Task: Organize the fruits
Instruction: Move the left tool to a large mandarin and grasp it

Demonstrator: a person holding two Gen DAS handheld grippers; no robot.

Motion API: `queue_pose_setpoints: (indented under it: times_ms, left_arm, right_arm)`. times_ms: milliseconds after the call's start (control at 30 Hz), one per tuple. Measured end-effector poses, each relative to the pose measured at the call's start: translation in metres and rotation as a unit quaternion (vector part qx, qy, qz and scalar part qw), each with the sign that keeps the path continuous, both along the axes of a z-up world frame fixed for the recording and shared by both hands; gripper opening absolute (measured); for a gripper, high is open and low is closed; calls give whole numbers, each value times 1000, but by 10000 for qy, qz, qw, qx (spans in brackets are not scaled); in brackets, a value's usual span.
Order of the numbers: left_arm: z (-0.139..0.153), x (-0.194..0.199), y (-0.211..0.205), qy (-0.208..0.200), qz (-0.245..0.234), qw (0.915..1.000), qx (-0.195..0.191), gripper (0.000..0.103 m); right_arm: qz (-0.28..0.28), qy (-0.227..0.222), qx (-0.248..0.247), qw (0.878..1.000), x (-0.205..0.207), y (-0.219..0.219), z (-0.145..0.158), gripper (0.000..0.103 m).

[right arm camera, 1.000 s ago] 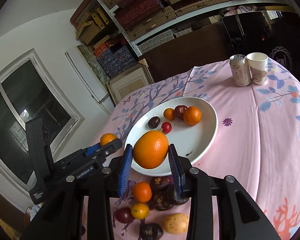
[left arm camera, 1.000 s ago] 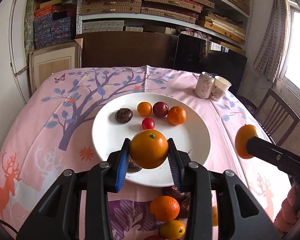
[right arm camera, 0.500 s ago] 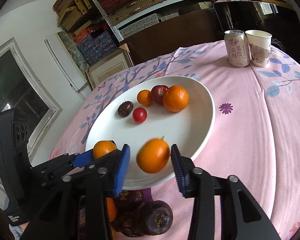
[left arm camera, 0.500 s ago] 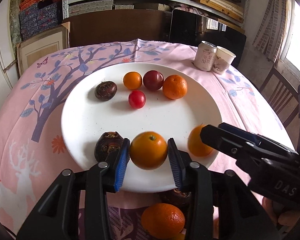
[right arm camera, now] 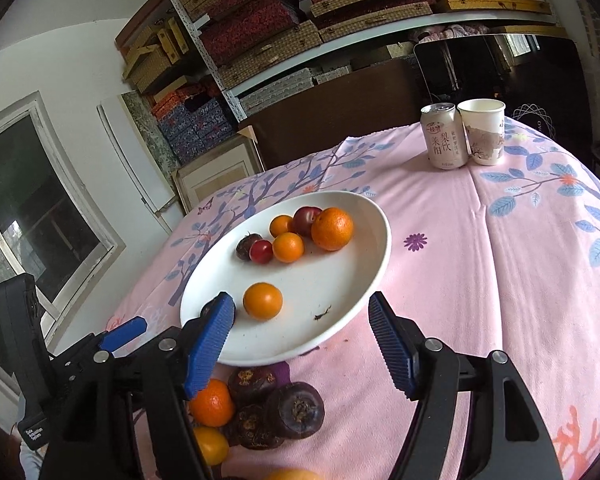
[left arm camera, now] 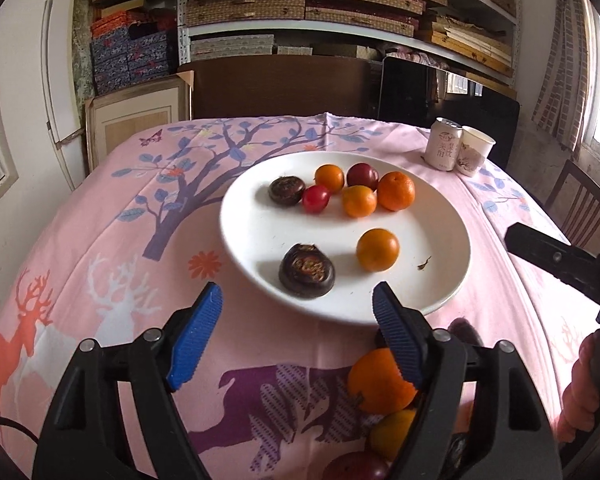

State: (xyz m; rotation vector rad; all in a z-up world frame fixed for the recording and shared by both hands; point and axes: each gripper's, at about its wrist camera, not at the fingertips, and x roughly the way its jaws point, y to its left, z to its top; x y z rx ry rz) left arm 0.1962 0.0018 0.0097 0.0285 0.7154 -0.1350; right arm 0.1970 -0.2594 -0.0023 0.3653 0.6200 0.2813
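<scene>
Pink-clothed desk under my left tool, jaws opening and empty, oranges and dark fruit on white plate, right-wrist view alone shows my right tool parted, empty, loose fruit pile beneath.

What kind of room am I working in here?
Probably a home dining room doubling as storage: a table under a pink printed tablecloth, a wooden chair beside it, and shelves stacked with woven boxes behind.

White plate mid-frame holds eight fruits; more fruit, perhaps six pieces, lies at lower frame.
</scene>
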Motion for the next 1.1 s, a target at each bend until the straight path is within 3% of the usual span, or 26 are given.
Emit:
queue_pose_setpoints:
  times_ms: [167, 333, 600, 867, 1000, 1100]
  left_arm:
    - [-5, -14, 22, 111, 256, 9994, -225, 76]
    - [-10, -33, 23, 174, 153, 9991, -352, 80]
    - [-13, -49, -12, -96, -265, 9994, 184, 84]
    - [-20, -40, -30, 44, -530, 9982, 278, 84]
    - [-29, -36, -41, 71, -521, 9959, 736, 87]
    - [-24, -38, -32, -59, -359, 9960, 819, 88]
  right_arm:
    - [-114, -82, 38, 9999, -25, -10, -1, 75]
    - [-278, -19, 284, 9992, -39, -28, -6, 76]
    - [-217, 131, 516, 9983, -43, -31, -11, 77]
    - [-145, 140, 470, 9987, -44, -26, -10, 78]
    - [-144, 168, 471, 9986, -45, -26, -10, 78]
    - [-159, 171, 478, 9986, -43, -28, -10, 78]
